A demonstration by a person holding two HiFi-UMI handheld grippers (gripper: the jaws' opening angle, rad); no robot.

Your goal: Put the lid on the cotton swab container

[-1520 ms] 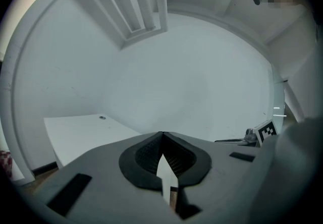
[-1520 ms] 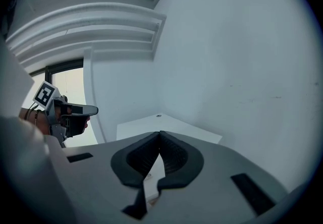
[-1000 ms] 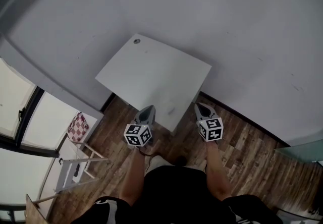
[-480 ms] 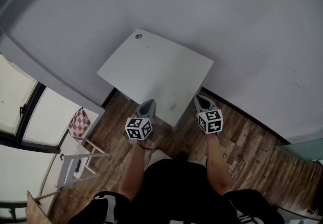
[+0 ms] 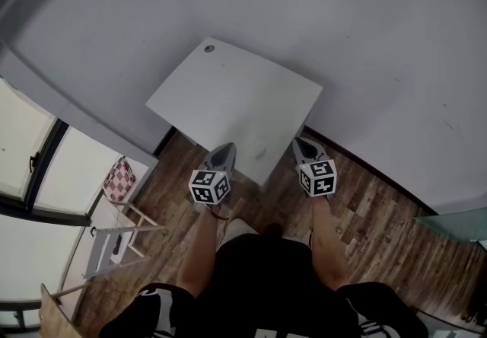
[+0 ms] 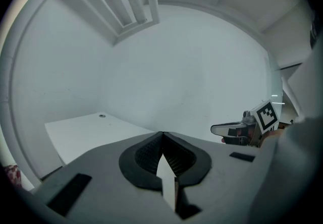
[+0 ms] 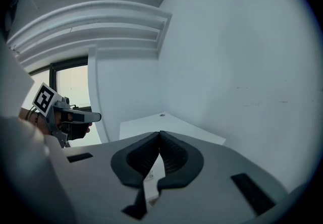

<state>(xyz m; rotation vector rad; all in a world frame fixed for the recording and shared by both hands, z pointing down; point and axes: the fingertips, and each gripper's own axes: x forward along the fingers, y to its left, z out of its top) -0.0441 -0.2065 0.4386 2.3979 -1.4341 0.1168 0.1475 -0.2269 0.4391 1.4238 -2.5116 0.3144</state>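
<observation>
Standing at a white table [image 5: 236,104], a person holds a two-jaw gripper in each hand, seen from above. The left gripper [image 5: 225,148] and the right gripper [image 5: 300,142] both point forward over the table's near edge, well apart from each other, one toward each near corner. The left gripper view shows its dark ribbed jaws pressed together with nothing between them, and the right gripper view shows the same for its own jaws: both are closed and empty.

No view lets the cotton swab container or its lid be made out. The tabletop ahead of the grippers looks bare, apart from a small round fitting [image 5: 208,48] near the far left corner and a faint mark [image 5: 261,154] close to the near edge, between the two grippers, too small to identify.

To the person's left, beside a window, a checked bag [image 5: 118,180] hangs on a wooden stand [image 5: 122,237]; what the bag holds cannot be seen. Brown wood floor [image 5: 380,215] lies under the table, and a plain grey wall [image 5: 342,24] rises behind it.
</observation>
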